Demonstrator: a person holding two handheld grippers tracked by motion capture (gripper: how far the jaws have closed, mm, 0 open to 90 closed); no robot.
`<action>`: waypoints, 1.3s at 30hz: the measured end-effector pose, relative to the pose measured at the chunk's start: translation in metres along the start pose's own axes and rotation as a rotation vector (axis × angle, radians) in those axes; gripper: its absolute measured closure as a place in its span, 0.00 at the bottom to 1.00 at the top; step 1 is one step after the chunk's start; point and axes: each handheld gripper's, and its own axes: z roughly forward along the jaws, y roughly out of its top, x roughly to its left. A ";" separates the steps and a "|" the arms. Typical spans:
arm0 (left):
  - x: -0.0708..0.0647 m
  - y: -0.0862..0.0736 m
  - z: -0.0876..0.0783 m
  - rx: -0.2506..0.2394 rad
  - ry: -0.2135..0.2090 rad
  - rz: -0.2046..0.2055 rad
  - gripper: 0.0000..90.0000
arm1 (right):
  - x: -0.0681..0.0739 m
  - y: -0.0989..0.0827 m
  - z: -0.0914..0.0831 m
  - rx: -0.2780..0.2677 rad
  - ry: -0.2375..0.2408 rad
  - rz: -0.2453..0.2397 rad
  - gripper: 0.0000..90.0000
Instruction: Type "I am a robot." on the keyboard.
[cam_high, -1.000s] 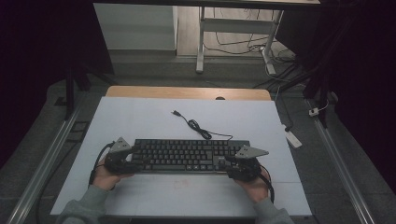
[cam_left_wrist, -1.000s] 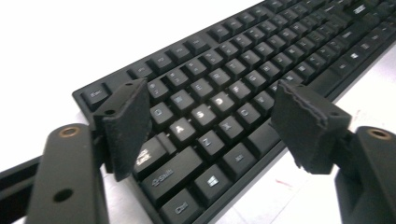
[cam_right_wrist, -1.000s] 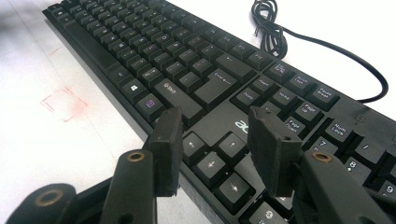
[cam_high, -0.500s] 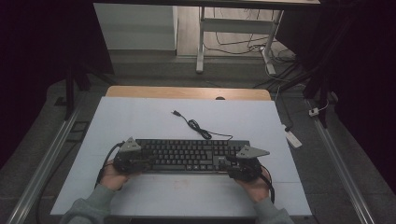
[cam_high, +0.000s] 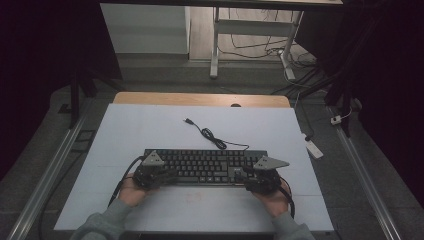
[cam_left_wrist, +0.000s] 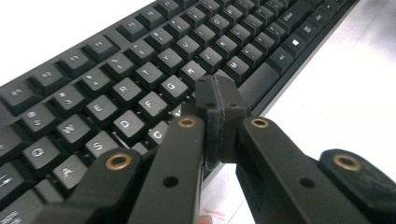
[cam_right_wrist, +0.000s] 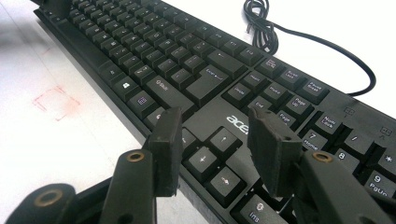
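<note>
Jaws of the left gripper (cam_left_wrist: 215, 100) are pressed together with nothing between them, poised over the letter keys of the flat black plastic keyboard (cam_high: 205, 166); those of the right gripper (cam_right_wrist: 215, 140) stand apart above the arrow keys. This keyboard lies across the near half of the white surface (cam_high: 150, 130), its coiled black cable (cam_high: 212, 136) trailing behind.

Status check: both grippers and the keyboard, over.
Left gripper shut, over letter keys. Right gripper open above arrow keys. Black corded keyboard flat on white table. Nothing obstructing.
</note>
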 end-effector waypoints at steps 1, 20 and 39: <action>-0.001 0.000 0.001 0.005 0.001 0.008 0.99 | 0.000 0.000 0.000 -0.001 0.000 0.000 0.61; -0.006 -0.001 0.015 0.057 0.000 0.033 0.99 | -0.003 0.000 -0.004 -0.016 -0.007 0.005 0.61; -0.001 0.000 -0.001 -0.051 -0.010 -0.003 0.88 | -0.005 -0.001 -0.006 -0.006 -0.014 0.012 0.60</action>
